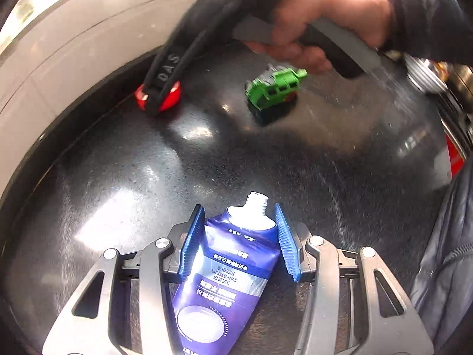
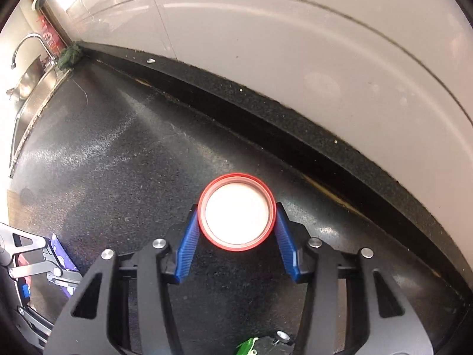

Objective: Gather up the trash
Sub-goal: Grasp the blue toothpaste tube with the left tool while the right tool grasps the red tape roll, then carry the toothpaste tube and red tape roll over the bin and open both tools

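On the dark counter [image 1: 124, 177], the left tongs [image 1: 240, 241] clench a capless blue tube [image 1: 227, 269] just below its shoulder, nozzle pointing away, probably for a firm lift. Further right, the right tongs [image 2: 236, 230] grasp a red lid [image 2: 236, 211] by its rim, lying flat, open side up.

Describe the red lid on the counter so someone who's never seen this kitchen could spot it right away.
Start at the black speckled countertop and follow it toward the pale wall behind it. Close to the counter's raised back edge lies the red lid, between the right gripper's blue jaws. It is the only round thing there: a red ring with a pale centre, unlike the green toy and the purple tube.
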Available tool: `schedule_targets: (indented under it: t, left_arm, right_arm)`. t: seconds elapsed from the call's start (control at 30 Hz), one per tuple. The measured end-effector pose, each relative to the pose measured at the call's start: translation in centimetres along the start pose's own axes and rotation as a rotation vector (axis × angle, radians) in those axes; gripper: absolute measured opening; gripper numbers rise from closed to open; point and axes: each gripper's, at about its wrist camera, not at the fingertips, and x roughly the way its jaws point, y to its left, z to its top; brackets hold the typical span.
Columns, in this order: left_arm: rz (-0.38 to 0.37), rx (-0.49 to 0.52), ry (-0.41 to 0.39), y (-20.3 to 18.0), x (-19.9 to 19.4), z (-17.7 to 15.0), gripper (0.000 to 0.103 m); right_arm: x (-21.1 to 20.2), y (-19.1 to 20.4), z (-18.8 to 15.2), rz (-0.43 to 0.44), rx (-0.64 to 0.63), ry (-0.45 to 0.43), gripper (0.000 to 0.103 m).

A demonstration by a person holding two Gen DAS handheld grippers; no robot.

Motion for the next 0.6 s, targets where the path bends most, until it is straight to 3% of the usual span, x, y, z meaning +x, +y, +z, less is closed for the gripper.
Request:
schedule_targets:
  t: [0.33, 0.6]
  left_arm:
    - [0.145, -0.309, -0.11, -0.5, -6.0, 0.5, 0.047]
    - [0.252, -0.381, -0.2, -4.3, -11.2, 1.1, 0.047]
  right_arm:
    - [-7.7, 2.4, -2.8, 0.006, 0.002, -0.123, 0.049]
    - [-14.8, 4.3, -7.4, 0.006, 0.002, -0.202, 0.049]
